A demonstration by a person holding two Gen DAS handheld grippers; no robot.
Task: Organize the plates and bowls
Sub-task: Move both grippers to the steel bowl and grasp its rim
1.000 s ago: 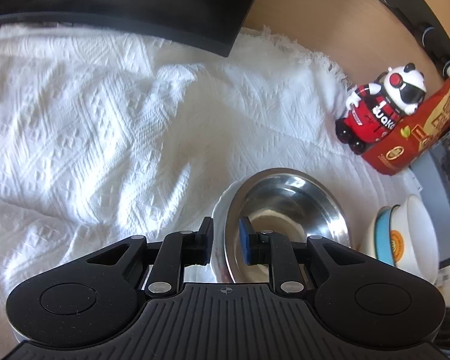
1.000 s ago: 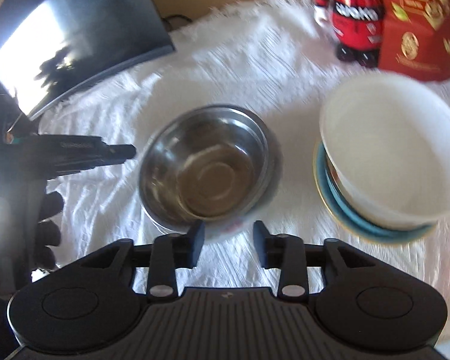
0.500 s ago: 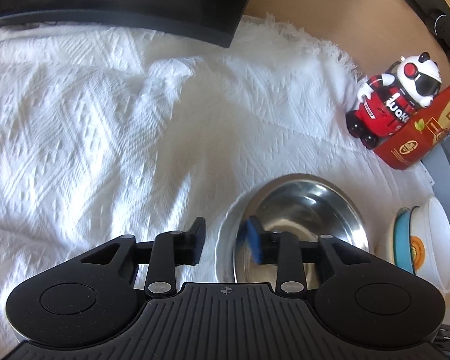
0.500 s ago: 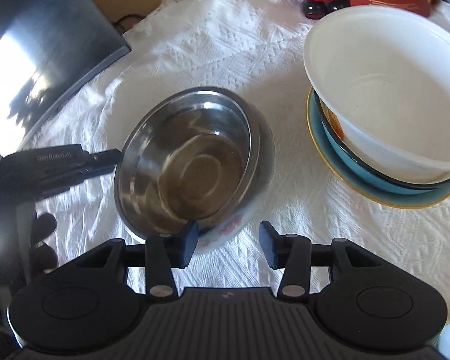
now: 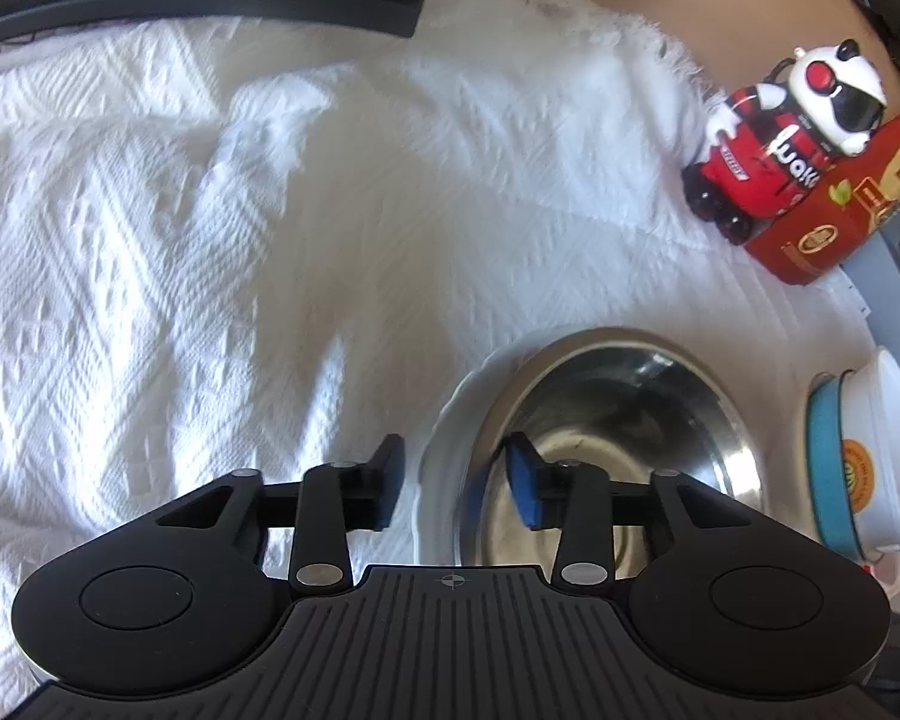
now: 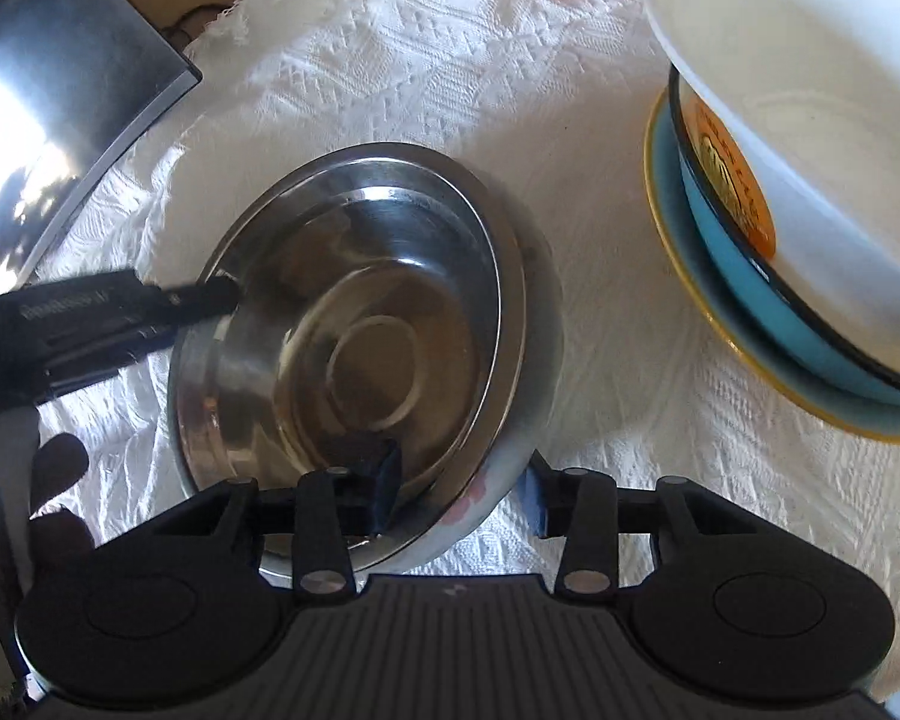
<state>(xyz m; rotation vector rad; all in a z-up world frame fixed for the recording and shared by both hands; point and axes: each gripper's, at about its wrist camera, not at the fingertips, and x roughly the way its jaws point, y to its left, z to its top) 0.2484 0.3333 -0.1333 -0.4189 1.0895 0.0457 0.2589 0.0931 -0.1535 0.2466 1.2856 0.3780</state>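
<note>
white cloth [image 5: 222, 252] covers the table, where a steel bowl [image 6: 354, 324] sits nested in a white bowl [image 5: 444, 468]. the left gripper [image 5: 456, 483] is opening around their rim, pads clear. the right gripper [image 6: 459, 486] is closing astride the near rim, not yet gripping.

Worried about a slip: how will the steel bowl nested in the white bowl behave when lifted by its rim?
The steel bowl looks thin-walled, so probably light and stiff. Its polished, glossy surface may slide between the pads. It sits loosely, off-centre, in the white bowl, so it could tilt or clatter rather than lift cleanly.
</note>
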